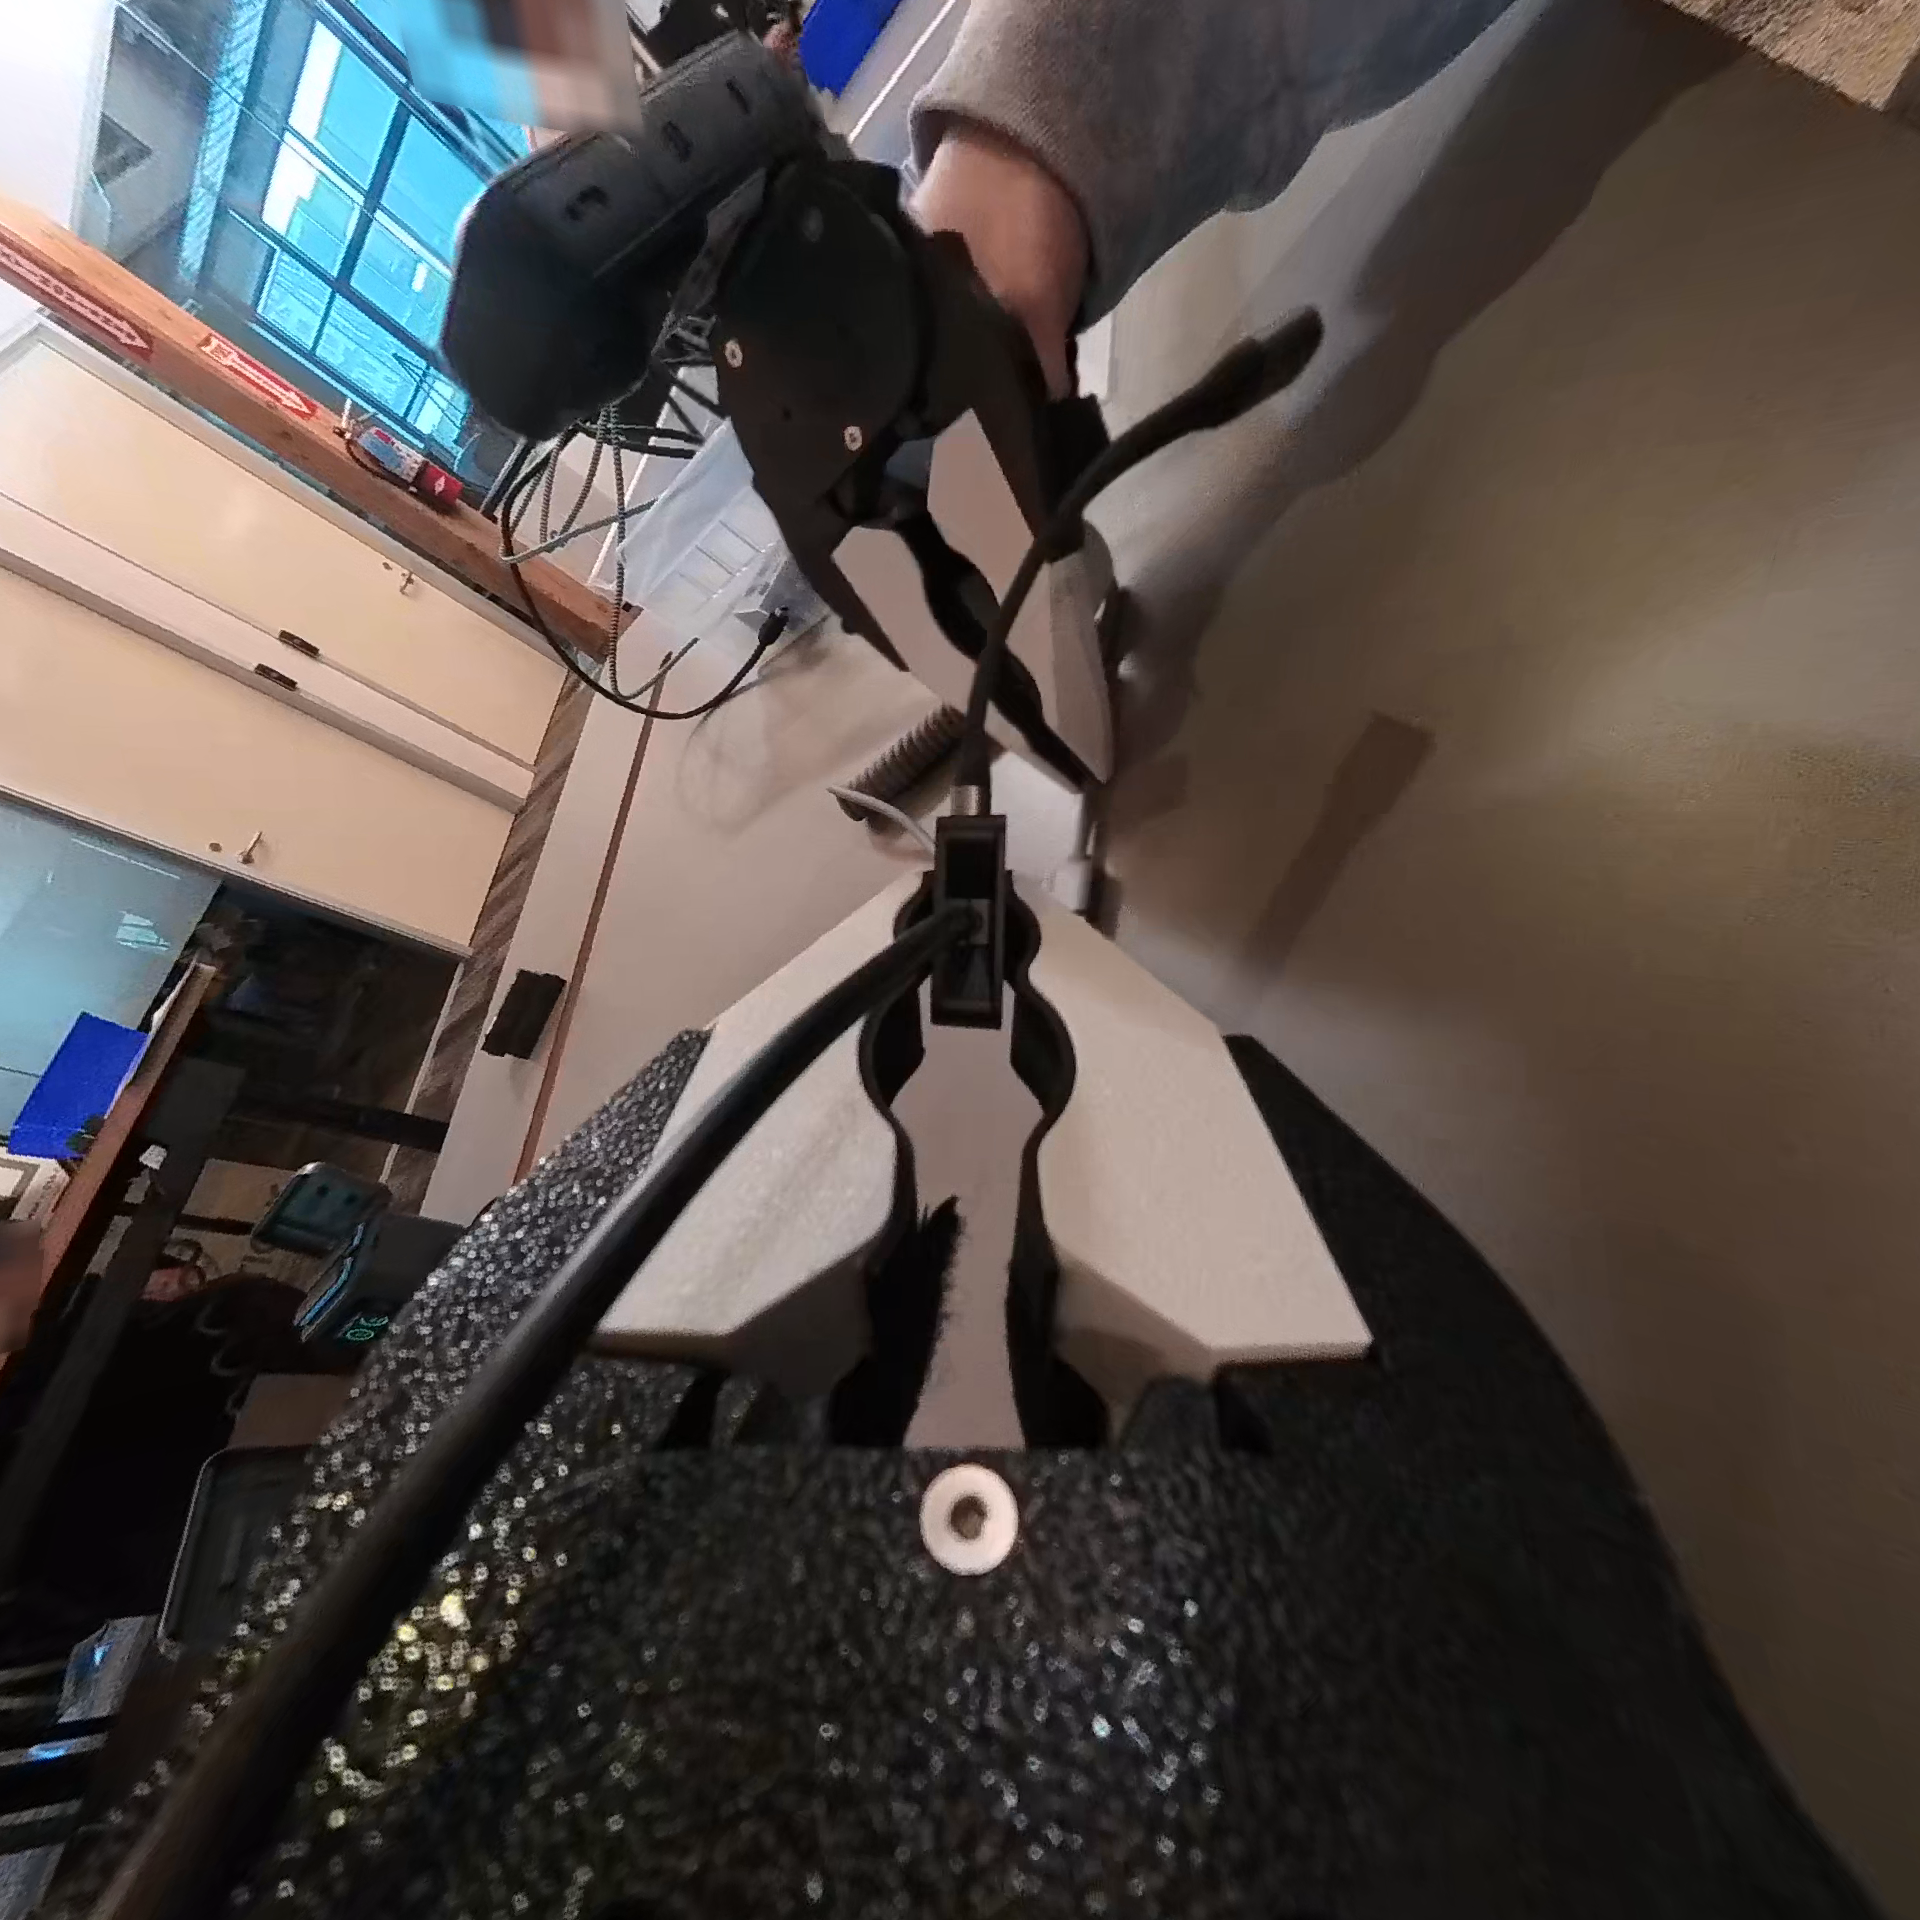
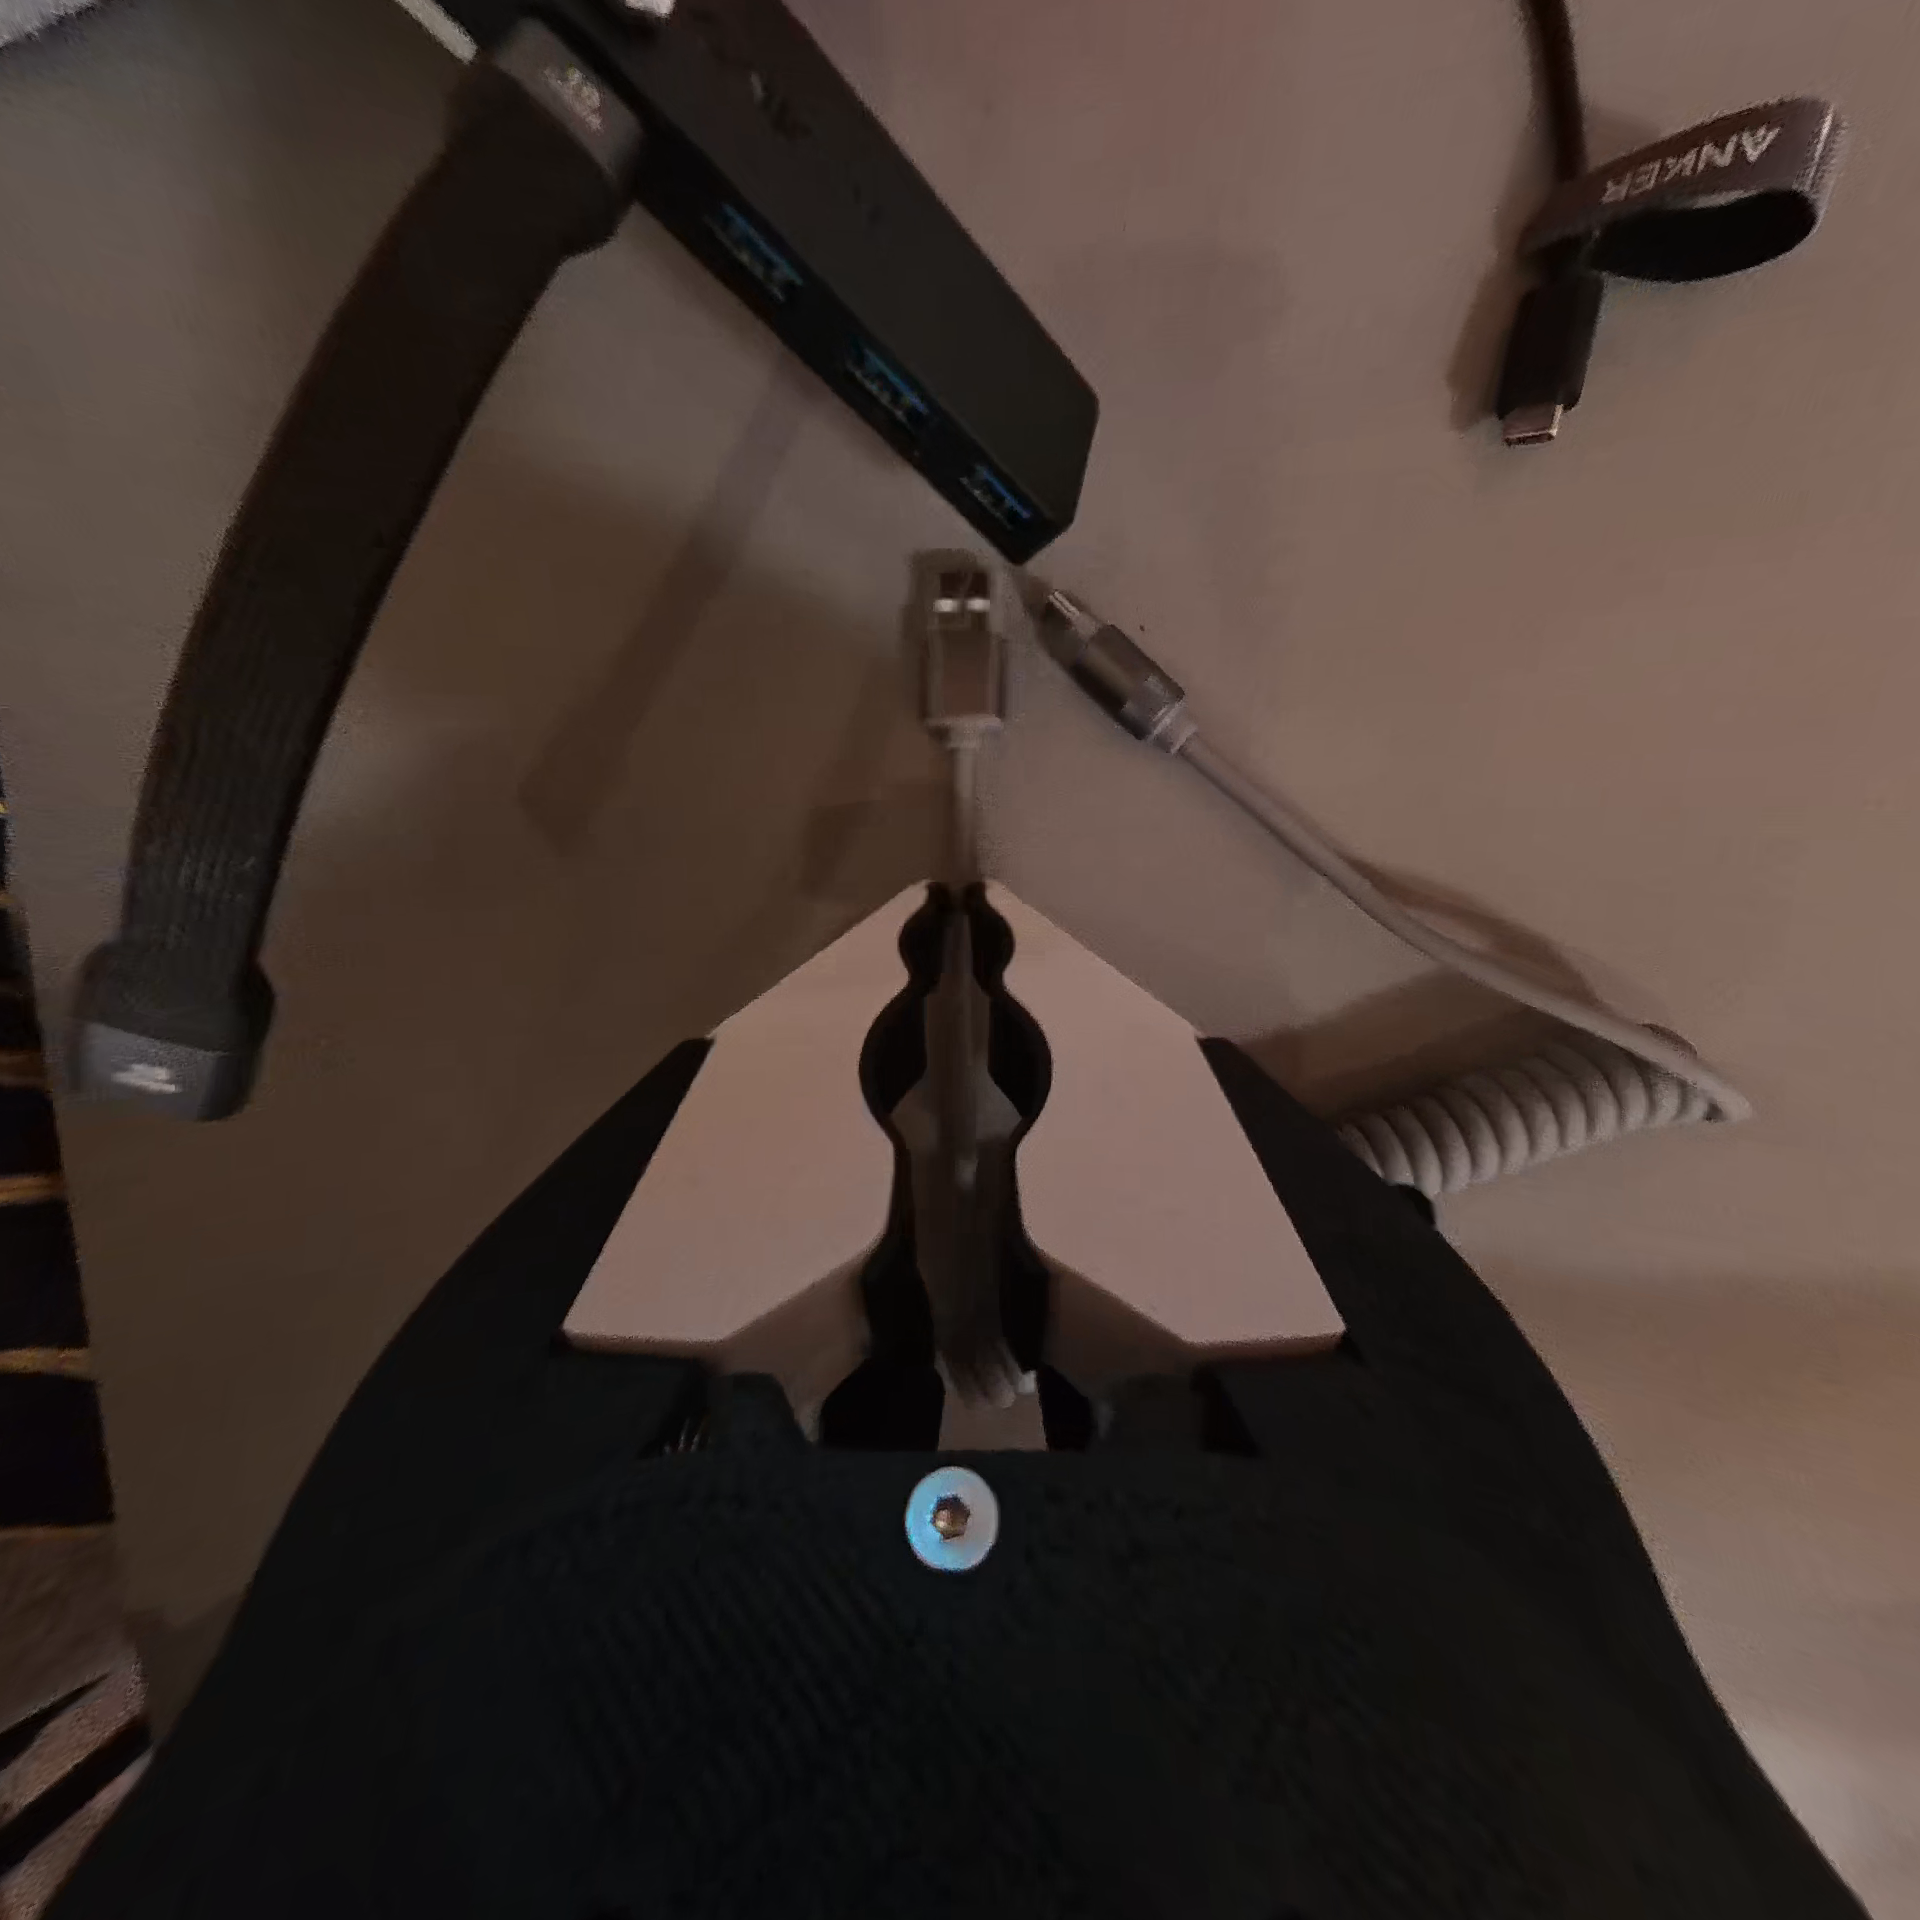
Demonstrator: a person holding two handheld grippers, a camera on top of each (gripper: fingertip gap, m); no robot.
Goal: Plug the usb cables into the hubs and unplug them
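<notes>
Between the tips of our left claw (image 1: 968, 914) sat a small black hub (image 1: 968, 925), pinched tight, with one black cable (image 1: 520, 1340) trailing back over the claw and another (image 1: 1023, 582) running off its far end. Our right claw (image 2: 958, 888) was closed on a thin grey cable (image 2: 962, 800), its plug (image 2: 958, 644) held just short of the end port of a long black hub (image 2: 873, 312) on the counter (image 2: 1455, 675). A second grey plug (image 2: 1117, 670) lay just beside it, and a black plug (image 2: 1543, 364) well apart.

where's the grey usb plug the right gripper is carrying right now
In the right wrist view, the grey USB plug sticks out past the right gripper, just short of the black hub's end port.
</notes>
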